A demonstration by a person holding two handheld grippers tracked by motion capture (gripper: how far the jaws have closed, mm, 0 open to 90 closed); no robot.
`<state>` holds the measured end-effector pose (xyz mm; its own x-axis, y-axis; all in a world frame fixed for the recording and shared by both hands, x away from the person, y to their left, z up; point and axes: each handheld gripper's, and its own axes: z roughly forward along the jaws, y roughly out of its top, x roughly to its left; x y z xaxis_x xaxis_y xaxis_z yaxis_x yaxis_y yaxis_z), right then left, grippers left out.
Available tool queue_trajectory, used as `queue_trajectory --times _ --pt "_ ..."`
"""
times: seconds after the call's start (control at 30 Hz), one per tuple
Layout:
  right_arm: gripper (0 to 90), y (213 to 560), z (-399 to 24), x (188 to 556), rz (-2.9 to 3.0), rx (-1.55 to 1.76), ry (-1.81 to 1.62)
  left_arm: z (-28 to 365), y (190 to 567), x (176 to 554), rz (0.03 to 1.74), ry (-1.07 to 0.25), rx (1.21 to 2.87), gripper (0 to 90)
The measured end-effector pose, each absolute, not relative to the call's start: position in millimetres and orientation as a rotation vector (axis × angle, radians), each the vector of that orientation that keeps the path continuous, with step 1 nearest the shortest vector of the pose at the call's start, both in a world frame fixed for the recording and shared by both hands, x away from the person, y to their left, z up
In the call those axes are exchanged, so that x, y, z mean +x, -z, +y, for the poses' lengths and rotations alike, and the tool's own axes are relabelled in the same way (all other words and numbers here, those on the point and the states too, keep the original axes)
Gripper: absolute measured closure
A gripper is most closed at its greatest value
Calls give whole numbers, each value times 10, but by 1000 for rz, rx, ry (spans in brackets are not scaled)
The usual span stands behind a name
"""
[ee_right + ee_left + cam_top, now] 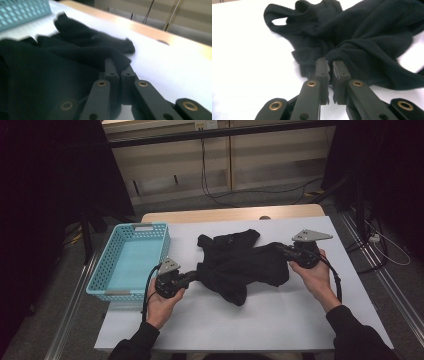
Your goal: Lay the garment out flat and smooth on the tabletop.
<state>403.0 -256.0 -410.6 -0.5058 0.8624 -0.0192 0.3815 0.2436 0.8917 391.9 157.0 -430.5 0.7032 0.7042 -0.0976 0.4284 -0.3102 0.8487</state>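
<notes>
A black garment (240,262) lies bunched in the middle of the white table (280,320). My left gripper (196,275) is shut on its left edge, and in the left gripper view the jaws pinch a fold of the black cloth (362,50) at the left gripper (329,65). My right gripper (281,249) is shut on the garment's right edge. In the right gripper view the black fabric (62,57) drapes over the tips of the right gripper (119,68). The cloth hangs stretched between the two grippers.
A light blue plastic basket (102,267) stands on the table's left side, also at the upper left as the basket (22,11) in the right gripper view. A wooden strip (230,213) runs along the table's far edge. Cables lie on the floor beyond.
</notes>
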Motion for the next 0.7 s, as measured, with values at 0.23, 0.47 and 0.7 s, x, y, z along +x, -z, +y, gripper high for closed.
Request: queue_trajectory --times 0.23,0.47,0.7 --pt "699 4334 -2546 4061 2071 1164 -1148 1600 4341 3859 843 -355 1981 685" --pt "524 4248 -2659 3874 2039 1171 -1180 1675 4285 3680 845 -348 1970 577" --pt "482 4230 -2709 3467 2071 1125 -1229 1508 4209 3426 720 -328 1997 583"
